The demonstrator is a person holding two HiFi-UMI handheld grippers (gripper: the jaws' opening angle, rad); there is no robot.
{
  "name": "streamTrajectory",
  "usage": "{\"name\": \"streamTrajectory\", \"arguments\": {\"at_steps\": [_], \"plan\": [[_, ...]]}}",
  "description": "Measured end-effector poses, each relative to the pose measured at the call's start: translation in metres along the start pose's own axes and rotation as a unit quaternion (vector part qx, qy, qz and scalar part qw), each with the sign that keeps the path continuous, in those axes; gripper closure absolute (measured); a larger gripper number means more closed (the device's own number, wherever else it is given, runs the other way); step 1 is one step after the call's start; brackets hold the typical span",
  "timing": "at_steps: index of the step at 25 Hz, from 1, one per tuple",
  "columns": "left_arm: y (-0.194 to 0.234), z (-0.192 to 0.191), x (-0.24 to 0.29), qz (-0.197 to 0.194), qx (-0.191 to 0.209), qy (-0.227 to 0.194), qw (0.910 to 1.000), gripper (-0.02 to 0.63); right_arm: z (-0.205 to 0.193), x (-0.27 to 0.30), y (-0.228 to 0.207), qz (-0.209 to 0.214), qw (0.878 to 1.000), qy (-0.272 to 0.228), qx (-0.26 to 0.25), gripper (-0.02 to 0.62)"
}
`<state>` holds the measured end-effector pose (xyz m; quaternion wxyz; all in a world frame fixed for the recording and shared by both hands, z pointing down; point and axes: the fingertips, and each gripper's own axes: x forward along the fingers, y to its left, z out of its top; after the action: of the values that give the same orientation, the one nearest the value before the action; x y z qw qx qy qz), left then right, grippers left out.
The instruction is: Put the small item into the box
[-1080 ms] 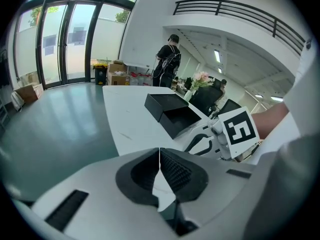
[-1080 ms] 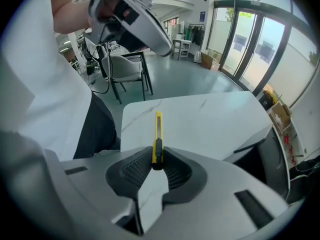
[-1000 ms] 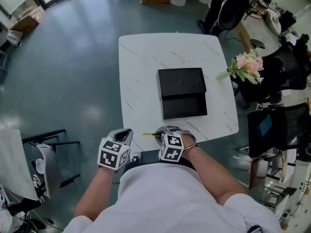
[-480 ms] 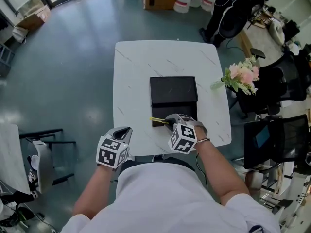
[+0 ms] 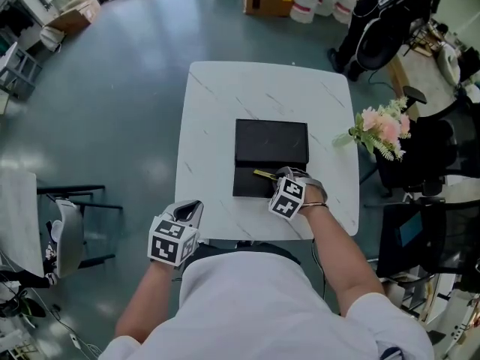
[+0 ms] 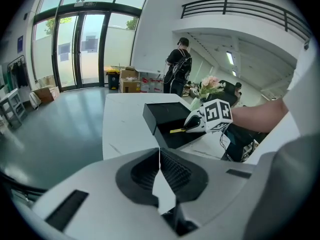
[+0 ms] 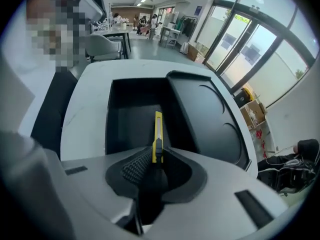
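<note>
Cutter [image 7: 158,134], yellow, small: clamped in right hand-held gripper [image 5: 277,177], poised over the open near compartment of black box [image 5: 271,142] on surface [image 5: 210,118]. Not yet released; lowering and letting go apparently left. Left hand-held gripper [image 5: 187,212]: closed, empty, near-left edge.

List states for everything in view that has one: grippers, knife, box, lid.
Left gripper: shut, empty, away from the box.
Right gripper: shut on the knife, over the box.
Knife: held, pointing into the box, not yet released.
Box: open, nothing seen inside.
Lid: off, lying flat beside the box.
</note>
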<state>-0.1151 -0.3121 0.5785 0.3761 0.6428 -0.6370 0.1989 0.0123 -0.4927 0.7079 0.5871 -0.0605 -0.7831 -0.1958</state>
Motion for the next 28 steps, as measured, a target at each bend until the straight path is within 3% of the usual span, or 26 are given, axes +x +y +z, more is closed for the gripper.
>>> {"name": "streamTrajectory", "arguments": {"at_steps": [9, 12, 17, 23, 28], "plan": [[-0.014, -0.016, -0.017, 0.034, -0.028, -0.012, 0.999, 0.589, -0.009, 0.019, 0.007, 0.013, 0.999, 0.017, -0.037, 0.514], [-0.017, -0.026, -0.023, 0.035, -0.031, -0.009, 0.9988, 0.589, -0.01, 0.017, 0.007, 0.01, 0.999, 0.021, -0.028, 0.48], [-0.021, -0.032, -0.036, 0.033, -0.026, -0.018, 0.999, 0.589, -0.003, -0.002, 0.005, -0.015, 1.0, 0.004, -0.004, 0.477], [-0.037, -0.042, -0.055, 0.01, -0.006, -0.031, 0.9994, 0.589, 0.021, -0.065, 0.017, -0.057, 0.994, -0.067, 0.069, 0.488], [-0.058, -0.06, -0.075, -0.017, 0.02, -0.04, 0.9989, 0.589, 0.041, -0.13, 0.061, -0.059, 0.974, -0.16, 0.149, 0.502]]}}
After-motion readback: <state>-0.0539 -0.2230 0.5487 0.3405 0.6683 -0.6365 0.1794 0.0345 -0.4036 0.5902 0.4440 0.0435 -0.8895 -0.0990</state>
